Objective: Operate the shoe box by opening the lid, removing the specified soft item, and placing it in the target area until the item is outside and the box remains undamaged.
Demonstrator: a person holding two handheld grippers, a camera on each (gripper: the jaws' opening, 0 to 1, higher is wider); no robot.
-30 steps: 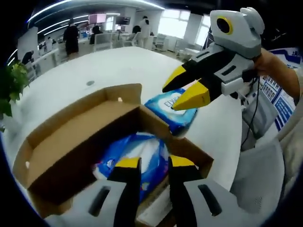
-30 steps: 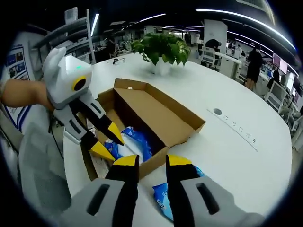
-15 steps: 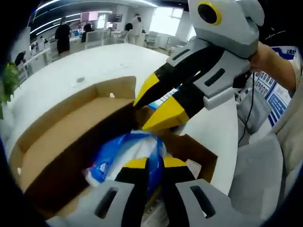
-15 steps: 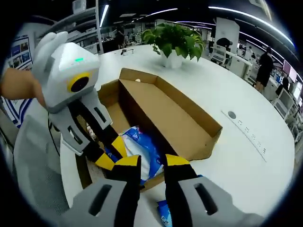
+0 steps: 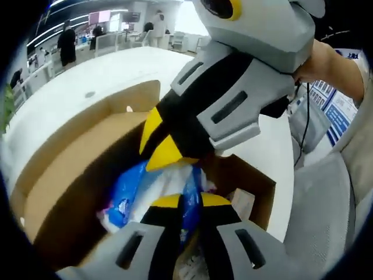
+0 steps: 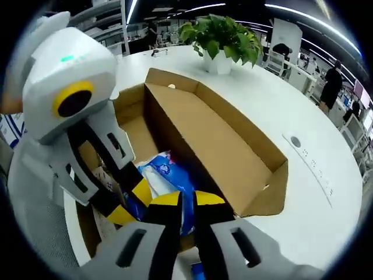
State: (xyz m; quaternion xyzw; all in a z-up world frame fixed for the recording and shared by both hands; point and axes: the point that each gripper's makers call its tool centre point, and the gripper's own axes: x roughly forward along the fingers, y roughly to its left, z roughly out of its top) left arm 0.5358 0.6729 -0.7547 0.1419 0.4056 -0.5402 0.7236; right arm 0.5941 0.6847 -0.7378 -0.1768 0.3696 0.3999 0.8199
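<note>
An open brown cardboard shoe box [image 5: 70, 175] [image 6: 227, 146] lies on a white table. Inside it lies a soft blue and white pack [image 5: 131, 189] [image 6: 166, 172]. My left gripper [image 5: 190, 201] reaches down into the box, its jaws nearly together with blue film between them. Coming in from the upper right, my right gripper [image 5: 162, 140] has its yellow tips on the pack's white top. In the right gripper view, my right gripper [image 6: 187, 198] is pinched on the pack's blue edge. The left gripper [image 6: 132, 203] stands close beside it on the left.
The round white table [image 6: 280, 111] runs far beyond the box. A potted plant [image 6: 224, 41] stands behind it. A sliver of another blue pack [image 6: 195, 271] shows outside the box's near wall. A person's hand [image 5: 332, 64] holds the right gripper. People stand in the background [image 5: 66, 41].
Both grippers have gone down into the box and onto the pack. Their jaws have narrowed, the right ones more so. The pack lying on the table has dropped behind the right gripper.
</note>
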